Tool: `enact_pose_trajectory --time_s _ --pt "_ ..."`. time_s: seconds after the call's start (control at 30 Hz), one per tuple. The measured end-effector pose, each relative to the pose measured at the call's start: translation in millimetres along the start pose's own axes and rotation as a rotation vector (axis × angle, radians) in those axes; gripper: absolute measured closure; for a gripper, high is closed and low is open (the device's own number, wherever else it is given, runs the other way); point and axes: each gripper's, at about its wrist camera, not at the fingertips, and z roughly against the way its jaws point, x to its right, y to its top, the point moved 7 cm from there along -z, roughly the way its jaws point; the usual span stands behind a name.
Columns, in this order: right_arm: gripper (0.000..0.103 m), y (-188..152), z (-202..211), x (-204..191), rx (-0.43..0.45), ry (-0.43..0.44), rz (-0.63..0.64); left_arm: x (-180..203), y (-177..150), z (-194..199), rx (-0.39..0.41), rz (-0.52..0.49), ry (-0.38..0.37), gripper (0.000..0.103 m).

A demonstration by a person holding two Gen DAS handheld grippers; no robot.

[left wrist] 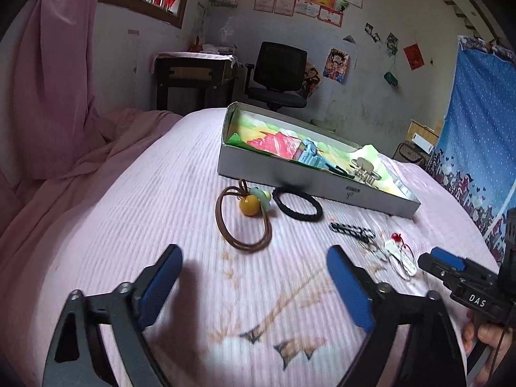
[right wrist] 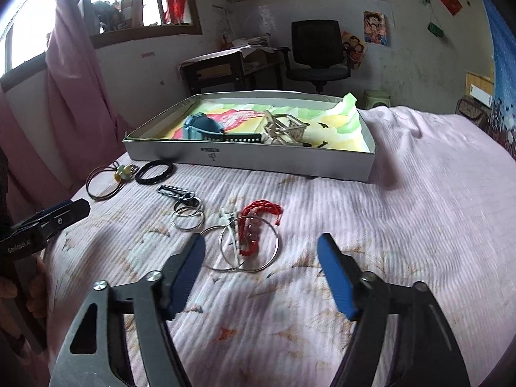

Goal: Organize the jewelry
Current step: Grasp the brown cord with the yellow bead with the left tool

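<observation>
A white shallow box (left wrist: pixel 290 182) (right wrist: pixel 258 161) with colourful lining lies on the pink bed; a blue watch (right wrist: pixel 201 127) and a silver bracelet (right wrist: pixel 283 127) lie in it. On the bed before it lie a brown hair tie with a yellow bead (left wrist: pixel 248 206) (right wrist: pixel 124 171), a black hair tie (left wrist: pixel 296 204) (right wrist: pixel 154 171), a black keychain with rings (right wrist: pixel 180 198) (left wrist: pixel 353 230), silver hoops (right wrist: pixel 248 250) and a red bracelet (right wrist: pixel 254 225). My left gripper (left wrist: pixel 254 277) is open and empty, just short of the brown hair tie. My right gripper (right wrist: pixel 261 262) is open and empty, at the hoops.
A pink curtain (left wrist: pixel 54 80) hangs at the left. A desk (right wrist: pixel 225 67) and a black office chair (right wrist: pixel 317 51) stand beyond the bed. A blue cloth (left wrist: pixel 477 135) hangs at the right.
</observation>
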Motion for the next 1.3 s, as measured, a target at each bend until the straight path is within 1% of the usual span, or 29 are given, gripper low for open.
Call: enact_pose_trajectory --time_s 0.03,0.1,0.17,0.2,0.23,0.27,0.3,0.37,0.4,0.47,0.5,0.57,0.6,0.67,0.73,0.8,1.1,1.2,1.3 --pt "0.05 -0.1 -1.9 2.1 -0.005 -0.005 -0.012 -0.7 1.0 -2.3 -0.004 0.007 -0.001 0.021" --pt "0.056 -0.8 -5.6 4.7 -0.016 -0.01 -0.023 -2.2 3.0 -7.6 -0.013 0.024 -0.006 0.027" --pt "0.06 -2.0 -10.6 4.8 -0.034 -0.018 -0.024 -2.7 5.2 -11.7 -0.019 0.037 -0.009 0.035" --pt "0.064 -2.3 -12.8 4.7 -0.04 -0.021 -0.022 -3.2 5.9 -13.2 -0.02 0.042 -0.011 0.036" --pt "0.068 -2.9 -15.8 4.1 -0.05 -0.028 -0.019 -3.4 6.3 -14.7 -0.021 0.049 -0.015 0.041" --pt "0.069 -3.3 -19.1 3.5 -0.062 -0.032 -0.017 -3.7 6.6 -16.1 -0.023 0.054 -0.02 0.046" --pt "0.071 -3.8 -21.5 3.8 -0.071 -0.034 -0.015 -3.7 6.6 -17.6 -0.026 0.057 -0.024 0.048" --pt "0.071 -3.7 -27.2 3.0 -0.085 -0.031 -0.014 -2.8 5.8 -20.0 -0.031 0.059 -0.032 0.058" --pt "0.071 -3.3 -28.7 2.9 -0.089 -0.028 -0.014 -1.8 5.5 -20.9 -0.033 0.057 -0.039 0.062" --pt "0.071 -1.3 -32.1 0.9 -0.096 -0.019 -0.011 1.7 4.8 -22.2 -0.039 0.05 -0.058 0.076" --pt "0.072 -0.5 -34.3 -0.5 -0.1 -0.009 -0.01 3.5 4.3 -23.3 -0.043 0.045 -0.066 0.079" --pt "0.079 0.7 -37.3 -3.1 -0.104 0.004 -0.007 5.7 3.5 -25.7 -0.051 0.041 -0.077 0.09" --pt "0.085 0.7 -38.9 -4.3 -0.108 0.009 -0.006 6.8 3.0 -26.1 -0.053 0.04 -0.083 0.093" --pt "0.089 -0.4 -40.8 -5.7 -0.113 0.009 -0.003 8.6 3.0 -25.5 -0.048 0.034 -0.095 0.096" --pt "0.096 -0.8 -39.5 -6.0 -0.107 0.013 -0.003 11.1 3.4 -23.6 -0.04 0.024 -0.11 0.098" --pt "0.1 -1.0 -37.6 -7.0 -0.099 0.017 -0.003 15.8 3.5 -21.3 -0.028 0.004 -0.124 0.099" --pt "0.1 -0.5 -24.1 -16.1 -0.045 0.052 0.023 38.2 2.6 -7.8 0.018 -0.101 -0.163 0.1" --pt "0.1 1.6 -17.1 -17.1 -0.016 0.056 0.027 43.4 2.2 -1.2 0.031 -0.121 -0.172 0.1" --pt "0.101 5.2 -8.4 -17.3 0.022 0.059 0.03 49.4 2.6 8.6 0.044 -0.124 -0.208 0.1"
